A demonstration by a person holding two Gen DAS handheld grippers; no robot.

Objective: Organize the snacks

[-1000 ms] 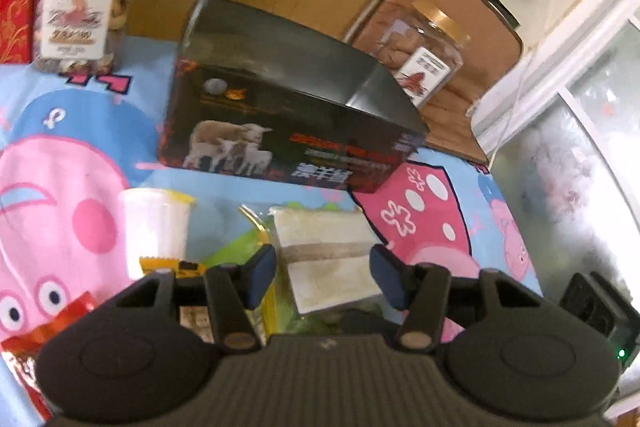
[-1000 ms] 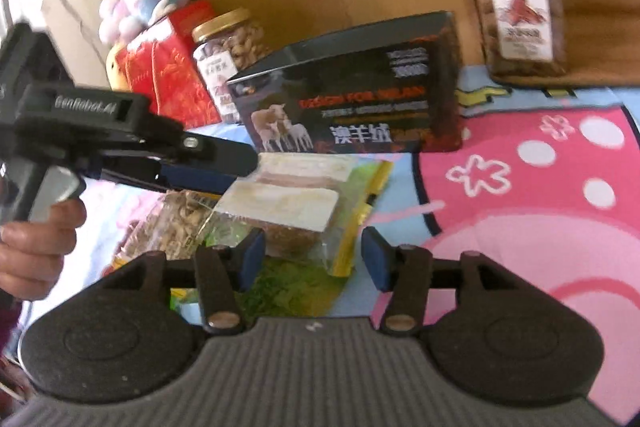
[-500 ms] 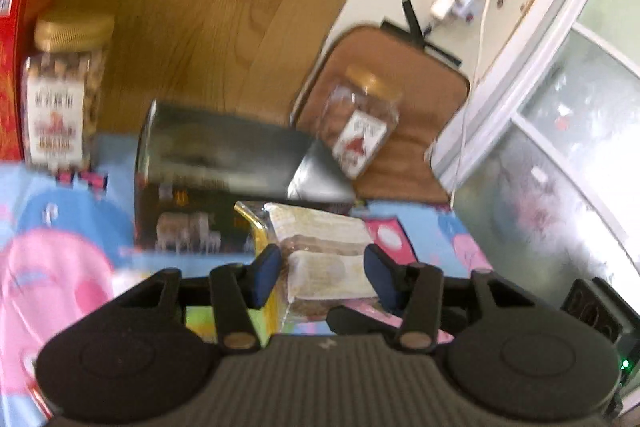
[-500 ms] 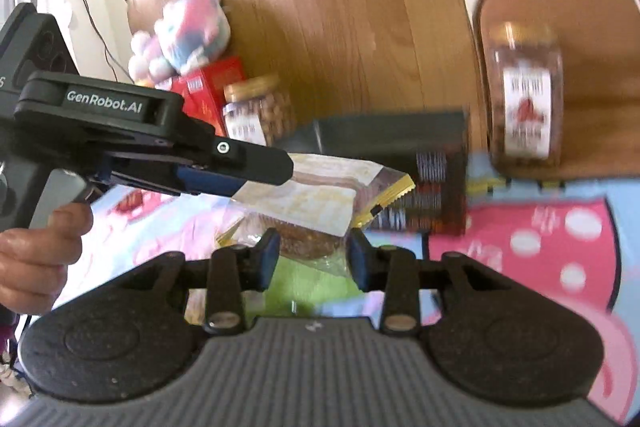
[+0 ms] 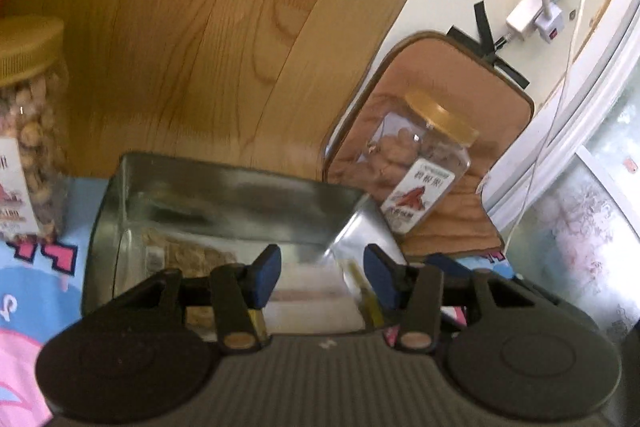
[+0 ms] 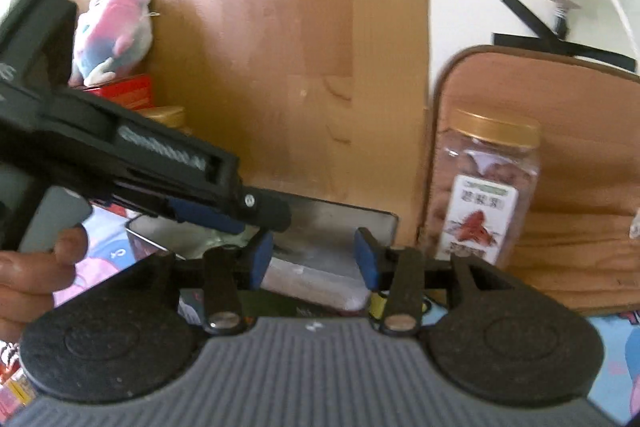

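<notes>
Between the blue pads of the left gripper (image 5: 322, 277) sits a clear snack packet (image 5: 312, 291), apparently pinched, over the open box (image 5: 224, 203). Alongside, the right gripper (image 6: 314, 259) has its jaws opening around the same packet (image 6: 320, 281). Beyond stands a nut jar (image 6: 486, 187).

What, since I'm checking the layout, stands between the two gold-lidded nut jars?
In the left wrist view, the open box with its silvery inside stands between the left jar and the right jar.
</notes>
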